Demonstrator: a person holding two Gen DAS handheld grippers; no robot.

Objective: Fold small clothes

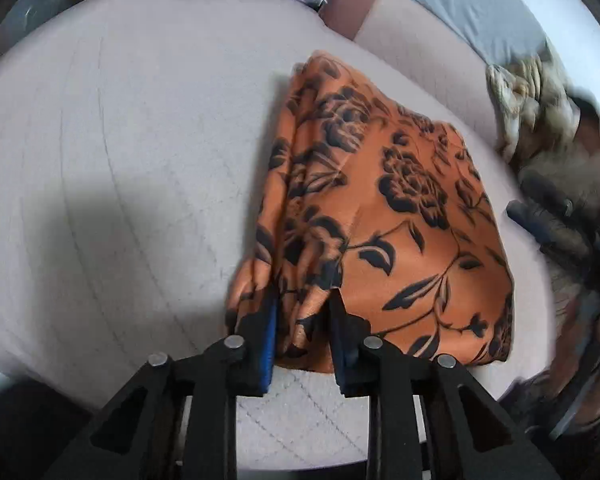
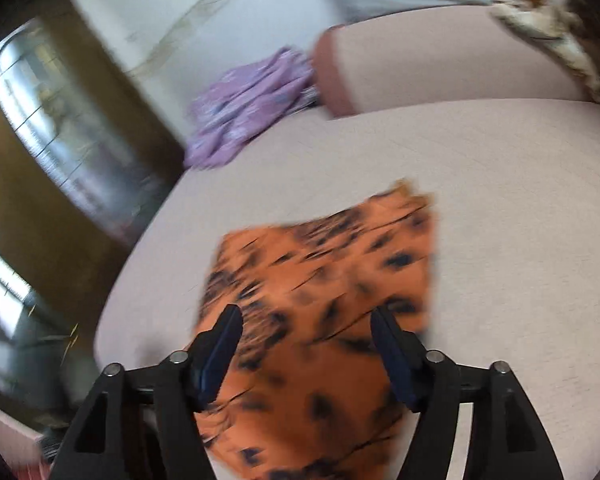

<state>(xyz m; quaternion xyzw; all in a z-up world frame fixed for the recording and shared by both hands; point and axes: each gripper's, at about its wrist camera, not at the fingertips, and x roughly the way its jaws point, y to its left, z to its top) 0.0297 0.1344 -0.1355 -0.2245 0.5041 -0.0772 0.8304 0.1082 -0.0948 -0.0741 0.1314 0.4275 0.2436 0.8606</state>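
Two grippers, two very different jobs right now. Your left gripper (image 1: 302, 304) has its jaws pinched down on a bunched-up bit of the orange floral garment (image 1: 380, 216) at its near edge, with gathered cloth filling the narrow gap between the blue pads. That grip makes sense if you want to carry this edge over for a fold, or tug the gathers flat first; that's my read.

Your right gripper (image 2: 306, 320) has its jaws spread wide with nothing in them, hovering above the same garment (image 2: 320, 280). Looks like it's lining up for a second pinch, but the view is motion-blurred, so I can't tell which edge you're after.

The garment lies on the pale pink quilted mattress (image 1: 120, 160), toward your right in the left wrist view. It's shiny, satin-looking fabric, orange with black roses and leaves, doubled over with a pleated ridge down its left side, the rest fairly flat. Slippery stuff, I'd guess.

Further out, a crumpled purple garment (image 2: 248, 108) sits well apart by the bolster cushion (image 2: 440, 68).
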